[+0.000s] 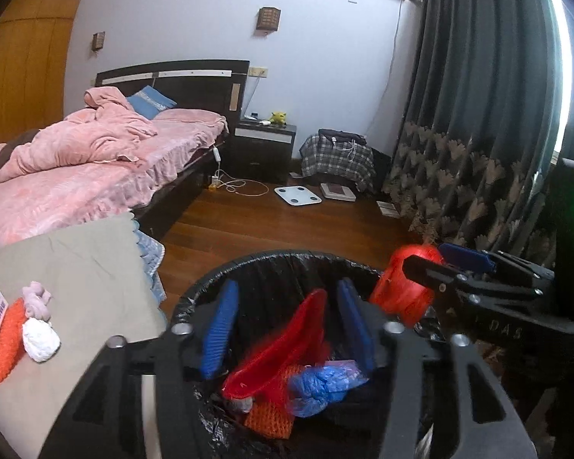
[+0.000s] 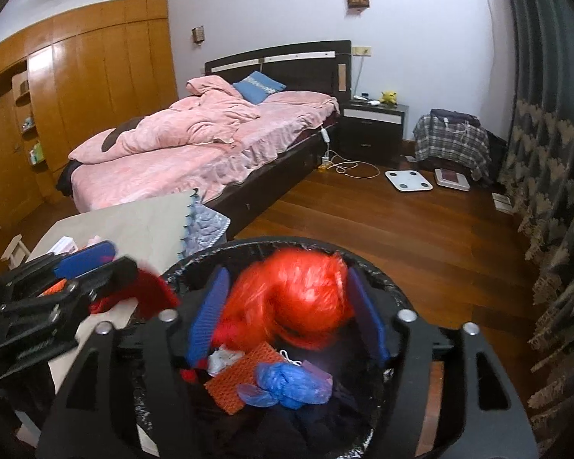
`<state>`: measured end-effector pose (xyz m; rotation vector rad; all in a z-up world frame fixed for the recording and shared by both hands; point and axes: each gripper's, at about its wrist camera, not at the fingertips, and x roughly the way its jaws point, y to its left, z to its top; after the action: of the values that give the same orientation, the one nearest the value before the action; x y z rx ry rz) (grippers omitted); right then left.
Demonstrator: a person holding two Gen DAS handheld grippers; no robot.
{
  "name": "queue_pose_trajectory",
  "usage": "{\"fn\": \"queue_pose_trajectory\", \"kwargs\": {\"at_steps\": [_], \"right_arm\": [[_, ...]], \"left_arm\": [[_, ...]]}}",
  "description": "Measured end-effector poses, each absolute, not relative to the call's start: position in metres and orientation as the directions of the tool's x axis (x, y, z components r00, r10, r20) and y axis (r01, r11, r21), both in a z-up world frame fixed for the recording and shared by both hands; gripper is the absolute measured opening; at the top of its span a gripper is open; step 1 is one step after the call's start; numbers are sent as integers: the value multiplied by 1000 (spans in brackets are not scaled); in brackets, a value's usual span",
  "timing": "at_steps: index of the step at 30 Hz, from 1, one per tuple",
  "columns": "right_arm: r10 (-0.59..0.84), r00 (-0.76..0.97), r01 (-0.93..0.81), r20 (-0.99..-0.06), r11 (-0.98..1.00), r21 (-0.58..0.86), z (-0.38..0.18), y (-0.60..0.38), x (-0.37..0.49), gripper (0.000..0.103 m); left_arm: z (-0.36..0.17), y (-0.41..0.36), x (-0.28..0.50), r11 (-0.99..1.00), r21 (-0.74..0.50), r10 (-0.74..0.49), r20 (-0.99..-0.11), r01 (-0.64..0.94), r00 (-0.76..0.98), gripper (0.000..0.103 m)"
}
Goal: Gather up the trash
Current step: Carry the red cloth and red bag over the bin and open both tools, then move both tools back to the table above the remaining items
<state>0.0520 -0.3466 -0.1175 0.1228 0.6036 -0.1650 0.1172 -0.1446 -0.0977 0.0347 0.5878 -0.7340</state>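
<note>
Red crinkled plastic bag (image 2: 294, 298), blurred, between spread right gripper (image 2: 287, 313) fingers, left gripper (image 1: 287, 329) spread wide, over black-lined bin (image 1: 287, 258).

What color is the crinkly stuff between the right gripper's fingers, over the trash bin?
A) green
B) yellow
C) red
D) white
C: in the right wrist view the right gripper has a blurred red plastic wad between its blue fingers, above the black-lined trash bin.
</note>
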Motion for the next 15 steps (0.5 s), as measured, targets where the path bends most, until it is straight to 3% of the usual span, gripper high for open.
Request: {"fn": "queue_pose_trajectory", "kwargs": {"at_steps": [4,7,15], "right_arm": [[-132,812,212,-569,974,76,-118,-350,52,90],[-120,815,206,-567,975,90,-117,-348,53,93],[-64,821,141,-568,985,94,-116,-324,64,95]], "left_arm": [[-101,-137,117,765,-175,-604,-529,620,596,64],[-100,-124,117,794,-165,-573,-526,585,628,76],[-97,-71,117,883,-129,-448,-521,452,726,91]]}}
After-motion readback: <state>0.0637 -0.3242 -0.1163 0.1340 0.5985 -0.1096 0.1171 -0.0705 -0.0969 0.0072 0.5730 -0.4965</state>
